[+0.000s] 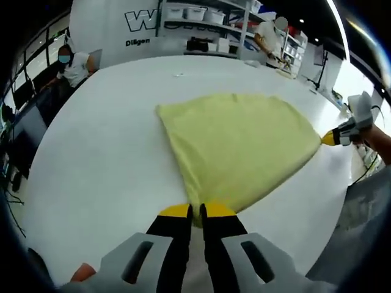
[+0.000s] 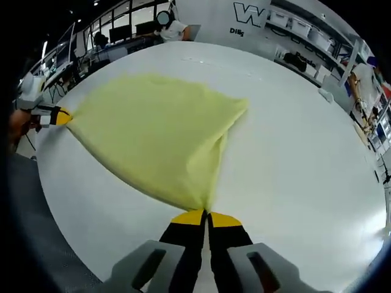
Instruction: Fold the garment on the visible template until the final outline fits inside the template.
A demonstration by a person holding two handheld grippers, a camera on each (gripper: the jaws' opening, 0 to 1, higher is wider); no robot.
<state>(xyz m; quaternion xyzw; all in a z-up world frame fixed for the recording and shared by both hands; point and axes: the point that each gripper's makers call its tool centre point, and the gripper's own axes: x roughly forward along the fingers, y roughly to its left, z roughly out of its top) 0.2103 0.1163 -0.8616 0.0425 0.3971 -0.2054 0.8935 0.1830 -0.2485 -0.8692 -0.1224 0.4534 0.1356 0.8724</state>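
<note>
Left gripper view: pale yellow garment (image 1: 238,146) spread flat on white surface (image 1: 104,159), fanning wide toward the far side and narrowing to a pinched corner at the near edge. Left hand-held gripper (image 1: 196,212), yellow-tipped with black jaws, closed tight on that near corner, cloth caught between the tips. Right hand-held gripper (image 1: 330,138) entering from the right, its yellow tip clamped on a second corner of the cloth, drawn to a point near the surface edge. Fabric taut between the two held corners, with a soft crease running from the near corner toward the far-left corner.

Right gripper view: same garment (image 2: 153,131) seen from the opposite held corner, lying on the surface (image 2: 293,152). Right hand-held gripper (image 2: 207,217) pressed shut on the nearest corner, cloth gathered into a narrow fold rising from the tips. Left hand-held gripper (image 2: 61,116) at the left margin, closed on the far-left corner. Free corner of the garment resting flat toward the upper right.

Background: shelving with storage bins (image 1: 195,15), wall lettering, seated person (image 1: 73,64) at desks beyond the surface.
</note>
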